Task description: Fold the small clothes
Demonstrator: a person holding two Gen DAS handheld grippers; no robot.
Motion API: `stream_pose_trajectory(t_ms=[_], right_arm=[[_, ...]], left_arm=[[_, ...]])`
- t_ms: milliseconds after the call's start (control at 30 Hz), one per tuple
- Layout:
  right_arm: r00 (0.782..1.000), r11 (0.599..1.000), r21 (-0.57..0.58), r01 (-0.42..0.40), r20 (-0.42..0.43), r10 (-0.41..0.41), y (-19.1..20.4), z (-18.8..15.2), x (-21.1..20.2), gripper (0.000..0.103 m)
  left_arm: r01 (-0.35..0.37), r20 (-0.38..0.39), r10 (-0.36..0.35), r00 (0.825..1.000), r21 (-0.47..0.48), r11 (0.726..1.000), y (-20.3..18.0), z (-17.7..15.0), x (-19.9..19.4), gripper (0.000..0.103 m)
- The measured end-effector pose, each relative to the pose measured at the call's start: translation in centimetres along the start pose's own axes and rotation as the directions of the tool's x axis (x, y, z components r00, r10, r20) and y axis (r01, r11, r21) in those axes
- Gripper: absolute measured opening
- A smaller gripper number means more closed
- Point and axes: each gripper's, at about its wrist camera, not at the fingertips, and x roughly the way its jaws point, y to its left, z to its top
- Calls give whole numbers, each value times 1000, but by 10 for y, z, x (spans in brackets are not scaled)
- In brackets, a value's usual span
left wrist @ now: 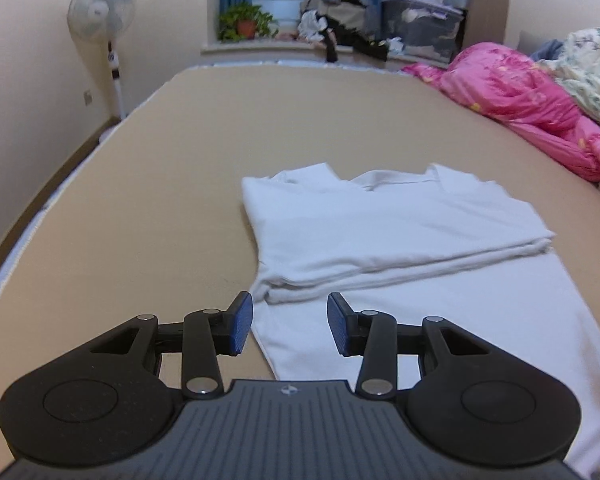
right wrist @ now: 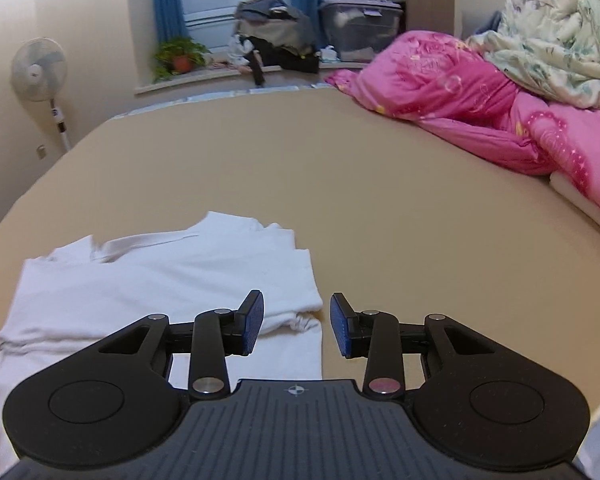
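White shirt [left wrist: 400, 232] on bed [left wrist: 160, 180], top portion folded over. Left gripper [left wrist: 290, 324], right gripper [right wrist: 297, 326]: jaws wide apart, empty, at fold's ends. Likely next: grip near hem, fold forward.

One white cotton T-shirt [left wrist: 380, 232], partly folded, lies at the near edge of one tan mattress [left wrist: 180, 160]. Two black grippers with blue pads: left gripper [left wrist: 290, 324], right gripper [right wrist: 296, 326]. One pink quilt [right wrist: 460, 100], one pale floral quilt [right wrist: 552, 40], one white standing fan [left wrist: 100, 10], one potted green plant [left wrist: 246, 22], one clear plastic storage bin [left wrist: 420, 20].

pink quilt [left wrist: 516, 92] | floral quilt [right wrist: 556, 40] | standing fan [left wrist: 100, 12] | potted plant [left wrist: 246, 22]
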Motion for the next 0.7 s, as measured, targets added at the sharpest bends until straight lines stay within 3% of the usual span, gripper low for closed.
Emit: stream_pose_trajectory(t_ms=[100,267,433,567,700], right_arm=[[1000,1000,12,-27,8,27,-7,-9,-32,39],[996,994,59,-87,-21,88,-26,-37,-61,40],[980,985,149,-86,-165,110,-56,-87,-45,43],[946,979,195,-58,-304,117,-75,-125,-28,43],[932,972,223,-74,-331,147,-81,-132,-22,43]], left_arm=[[41,3,-41,999,-4,999,-4,-15,-41,46],[128,-98,-142,985,-135,983,4,-53,-76,44],[73,-231,-121,965,-207,976,9,-99,-68,39],[55,-307,-144,941,-282,958,23,-115,-56,39],[20,-372,-126,920,-277,961,32,-127,-41,39]])
